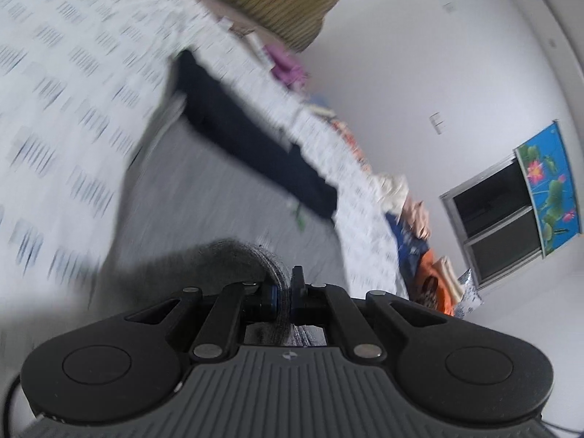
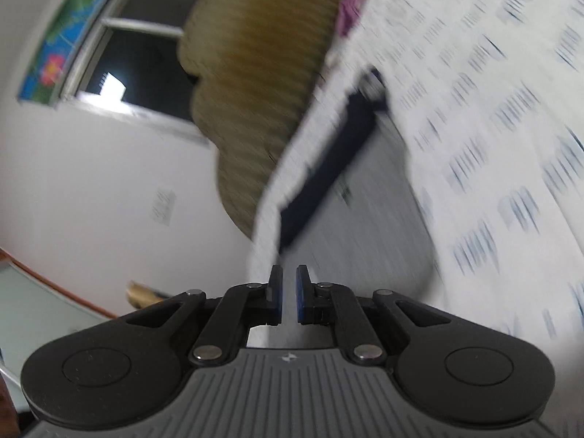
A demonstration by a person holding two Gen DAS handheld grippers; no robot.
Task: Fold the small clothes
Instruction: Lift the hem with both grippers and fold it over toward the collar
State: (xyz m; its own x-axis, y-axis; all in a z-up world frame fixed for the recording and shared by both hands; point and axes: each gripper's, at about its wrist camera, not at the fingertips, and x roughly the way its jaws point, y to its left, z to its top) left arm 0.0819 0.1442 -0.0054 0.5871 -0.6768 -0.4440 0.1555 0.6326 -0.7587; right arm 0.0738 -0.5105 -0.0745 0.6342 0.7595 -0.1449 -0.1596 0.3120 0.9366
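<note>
My left gripper (image 1: 286, 292) is shut on a bunched edge of a grey garment (image 1: 226, 197), which spreads away over the patterned white bed sheet (image 1: 73, 91). A dark navy band (image 1: 255, 138) lies along the garment's far edge. In the right wrist view my right gripper (image 2: 288, 294) has its jaws slightly apart, with nothing between them. It hovers just off the near end of the same grey garment (image 2: 379, 197) and its navy band (image 2: 328, 168). Both views are motion blurred.
A tan woven headboard (image 2: 255, 73) stands at the bed's end. A purple cloth (image 1: 288, 69) and a heap of colourful clothes (image 1: 423, 255) lie along the bed's edge by the white wall. A window (image 1: 492, 211) with a blue flower curtain is beyond.
</note>
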